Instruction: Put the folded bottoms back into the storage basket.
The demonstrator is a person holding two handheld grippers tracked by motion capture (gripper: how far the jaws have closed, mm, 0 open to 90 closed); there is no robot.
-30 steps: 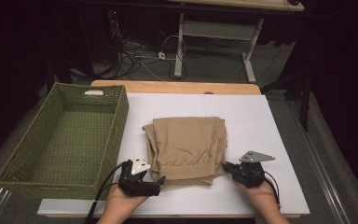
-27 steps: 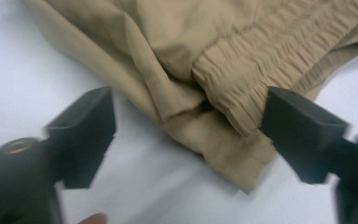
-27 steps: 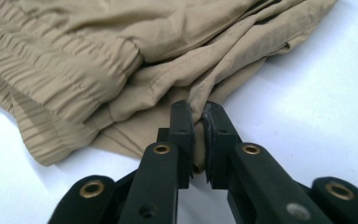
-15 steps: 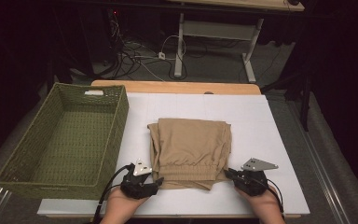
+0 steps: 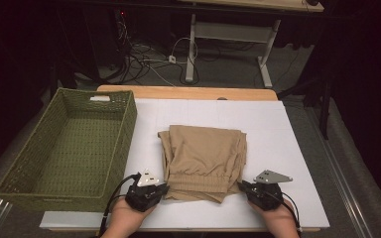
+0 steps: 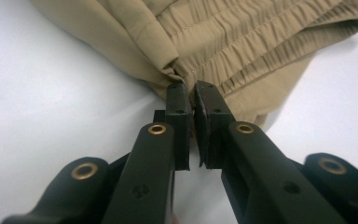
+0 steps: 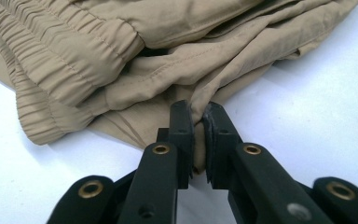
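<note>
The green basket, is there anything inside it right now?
No, in the high view the green wicker basket shows a bare woven floor, and the folded tan garment lies on the white table beside it.

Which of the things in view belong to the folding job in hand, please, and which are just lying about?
In the job:
- folded tan trousers, gripped at the near corners
- left tool, whose jaws have just been closing, now shut on the fabric
- right tool, shut on the fabric
- green wicker basket, possibly where they go next

Lying about:
- cables on the floor
- desk frame behind the table
</note>
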